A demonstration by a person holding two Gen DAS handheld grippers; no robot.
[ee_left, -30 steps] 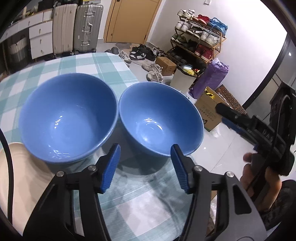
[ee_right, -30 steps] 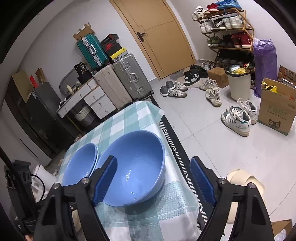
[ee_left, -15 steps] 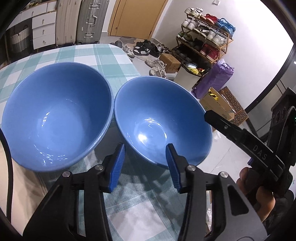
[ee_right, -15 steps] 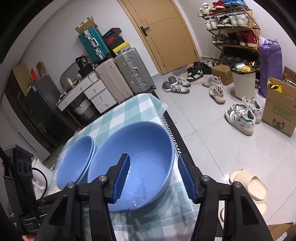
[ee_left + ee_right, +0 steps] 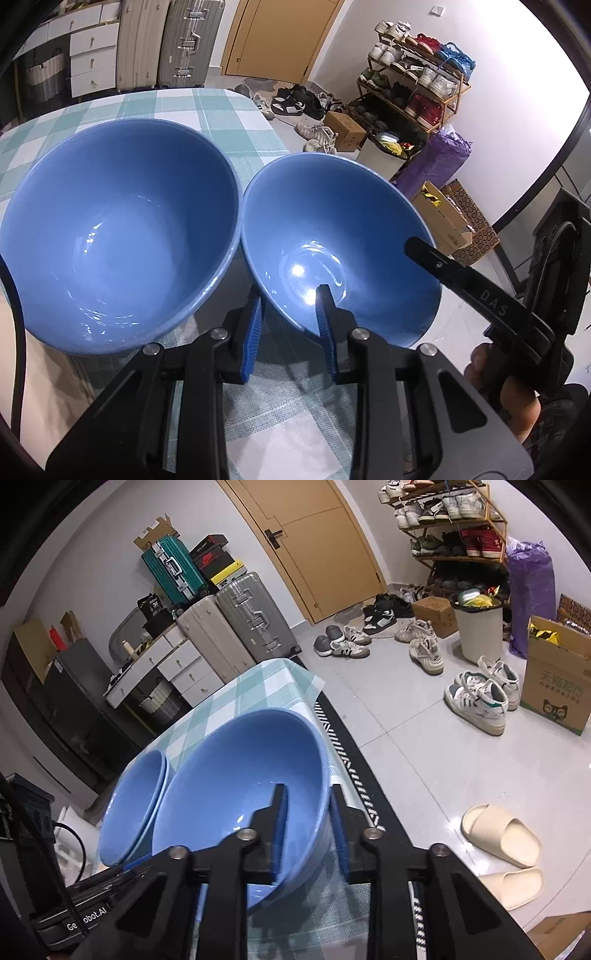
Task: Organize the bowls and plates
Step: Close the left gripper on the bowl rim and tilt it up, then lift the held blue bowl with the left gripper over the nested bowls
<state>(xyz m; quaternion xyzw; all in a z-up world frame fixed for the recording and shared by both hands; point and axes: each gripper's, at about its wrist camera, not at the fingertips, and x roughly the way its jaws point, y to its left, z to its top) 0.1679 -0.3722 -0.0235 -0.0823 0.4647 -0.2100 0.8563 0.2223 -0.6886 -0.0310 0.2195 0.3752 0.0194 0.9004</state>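
Two blue bowls stand side by side on the green-checked tablecloth (image 5: 177,107). The left bowl (image 5: 110,229) is untouched. My left gripper (image 5: 290,291) straddles the near rim of the right bowl (image 5: 332,221). One pad is outside the wall, one is inside, and the jaws are closing onto it. My right gripper (image 5: 307,788) is shut on the right-hand rim of that same bowl (image 5: 229,782); its black finger (image 5: 443,266) reaches over the rim in the left wrist view. The other bowl (image 5: 129,805) lies behind.
A cream plate (image 5: 33,369) lies at the table's left, partly under the left bowl's edge. The table edge runs close beside the gripped bowl, with tiled floor, slippers (image 5: 502,838), shoes and a cardboard box (image 5: 557,686) beyond. A hand (image 5: 506,398) holds the right gripper.
Both grippers came down and forward onto the right bowl. Their jaws narrowed from wide apart to straddling its rim, the left at the near side, the right at the right side.
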